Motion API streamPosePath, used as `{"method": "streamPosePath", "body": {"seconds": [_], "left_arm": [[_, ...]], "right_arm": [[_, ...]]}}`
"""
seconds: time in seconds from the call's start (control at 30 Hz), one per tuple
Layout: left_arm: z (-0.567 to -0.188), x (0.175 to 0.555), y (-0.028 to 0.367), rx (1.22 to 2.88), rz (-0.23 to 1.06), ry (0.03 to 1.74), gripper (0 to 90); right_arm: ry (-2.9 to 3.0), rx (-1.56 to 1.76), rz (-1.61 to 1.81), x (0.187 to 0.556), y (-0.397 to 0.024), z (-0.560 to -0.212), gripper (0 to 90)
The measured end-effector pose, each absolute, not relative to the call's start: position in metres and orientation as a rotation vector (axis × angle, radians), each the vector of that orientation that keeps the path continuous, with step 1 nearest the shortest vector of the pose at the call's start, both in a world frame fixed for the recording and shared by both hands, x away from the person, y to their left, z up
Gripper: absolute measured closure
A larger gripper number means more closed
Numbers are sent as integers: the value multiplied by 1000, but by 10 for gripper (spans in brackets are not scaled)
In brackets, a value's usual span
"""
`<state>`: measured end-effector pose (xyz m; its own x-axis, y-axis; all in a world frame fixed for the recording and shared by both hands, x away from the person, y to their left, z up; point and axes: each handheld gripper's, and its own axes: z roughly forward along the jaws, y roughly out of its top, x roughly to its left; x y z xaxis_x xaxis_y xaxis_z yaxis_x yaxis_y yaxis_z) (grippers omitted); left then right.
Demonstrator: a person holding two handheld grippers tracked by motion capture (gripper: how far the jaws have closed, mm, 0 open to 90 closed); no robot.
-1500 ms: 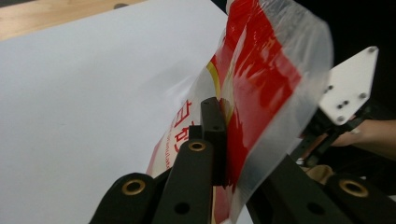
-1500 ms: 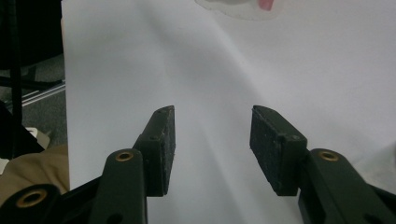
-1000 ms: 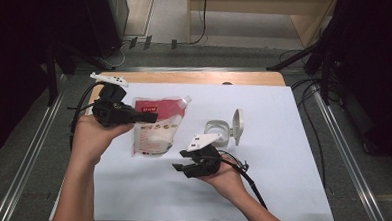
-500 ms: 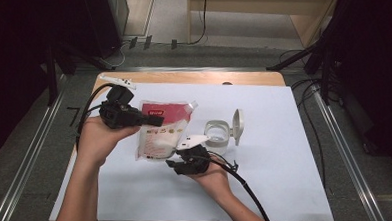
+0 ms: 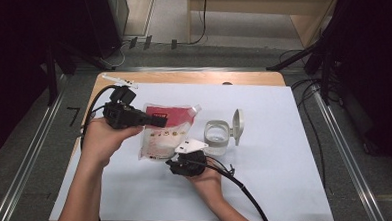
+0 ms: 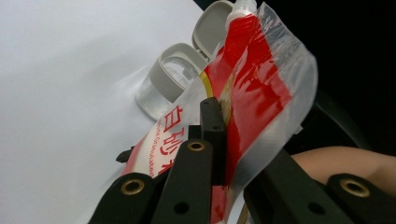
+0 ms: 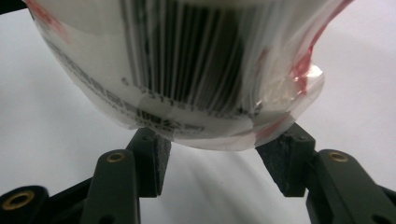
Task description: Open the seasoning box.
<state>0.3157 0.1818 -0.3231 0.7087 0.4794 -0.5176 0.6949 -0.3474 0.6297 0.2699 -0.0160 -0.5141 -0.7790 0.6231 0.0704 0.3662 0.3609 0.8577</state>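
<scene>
A red and white pouch (image 5: pixel 169 134) with a corner spout is held by its red top edge, its lower end toward the white sheet. My left gripper (image 5: pixel 160 120) is shut on that edge; in the left gripper view the jaws pinch the pouch (image 6: pixel 254 84) in my left gripper (image 6: pixel 218 140). My right gripper (image 5: pixel 178 161) is at the pouch's lower end. In the right gripper view my right gripper (image 7: pixel 217 163) stands open and has just been opening. The pouch's barcoded bottom (image 7: pixel 187 60) hangs just above the gap, and the pads do not press on it.
A clear container with a grey flip lid (image 5: pixel 219 135) stands open just right of the pouch, and it shows behind the pouch as the container (image 6: pixel 170 81). The white sheet (image 5: pixel 287 176) covers the wooden table. Cables trail from both grippers.
My right gripper has moved left and closer to the pouch's lower end. The left gripper has kept its hold on the pouch's top and has barely shifted.
</scene>
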Motion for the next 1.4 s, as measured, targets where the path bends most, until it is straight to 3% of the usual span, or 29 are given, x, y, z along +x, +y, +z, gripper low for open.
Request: {"method": "streamPosePath", "body": {"seconds": [0.3,0.73,0.8,0.97,1.3,1.37,1.4], "left_arm": [[-322,315,177,1988,-288,896,897],[-330,318,167,2047,-190,959,847],[-332,318,164,2051,-243,922,899],[-327,313,153,2070,-248,876,900],[-329,316,163,1944,-414,866,900],[-332,318,164,1920,-463,870,900],[-334,319,165,1907,-473,876,900]], "right_arm": [[2357,889,1469,265,-21,-512,524],[2368,780,1508,251,-28,-505,542],[2368,762,1482,250,-27,-504,537],[2360,761,1481,250,-27,-506,526],[2262,786,1503,255,-24,-513,447],[2208,771,1546,255,-25,-515,447],[2181,735,1534,251,-24,-513,494]]}}
